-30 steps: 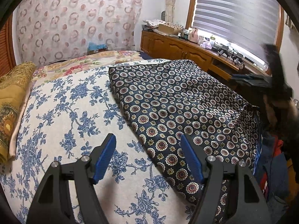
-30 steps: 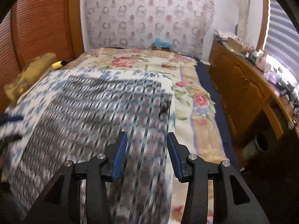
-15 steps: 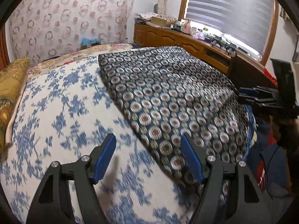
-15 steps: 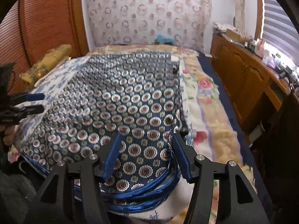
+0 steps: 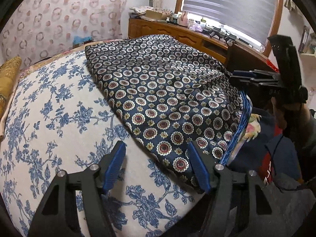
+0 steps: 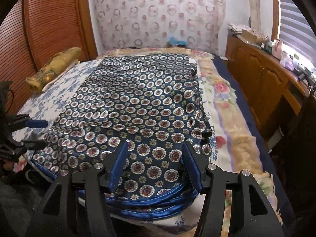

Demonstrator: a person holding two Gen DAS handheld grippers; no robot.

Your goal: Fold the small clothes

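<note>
1. Since the earlier frames, both hands have come in low toward the near end of the bed [image 6: 246,138], so the patterned garment [image 6: 138,108] now fills more of each view and the right view is sharp instead of streaked.
2. That dark blue garment with ringed medallions lies spread flat on the blue-flowered sheet [image 5: 59,118], its blue satin hem [image 6: 167,195] at the near edge of the bed, probably laid out this way so the edges are easy to reach for a fold.
3. On the left gripper [image 5: 156,165] the jaws have just been closing a little but stand well apart; the garment's near left corner sits between them in the view, yet neither pad presses on it, so nothing is held.
4. On the right gripper [image 6: 156,164] the jaws have just been opening and stand about half apart, hovering over the cloth just behind the hem; the pads appear clear of the fabric, so nothing is gripped.
5. Each gripper sits at one near corner, which suggests a two-corner pinch to lift the hem and carry it toward the far end.
6. Layered hem bands at the near edge hint that the garment is already doubled once.
7. Slippery satin may slide from a shallow pinch, so a deeper bite would likely be safer.
</note>
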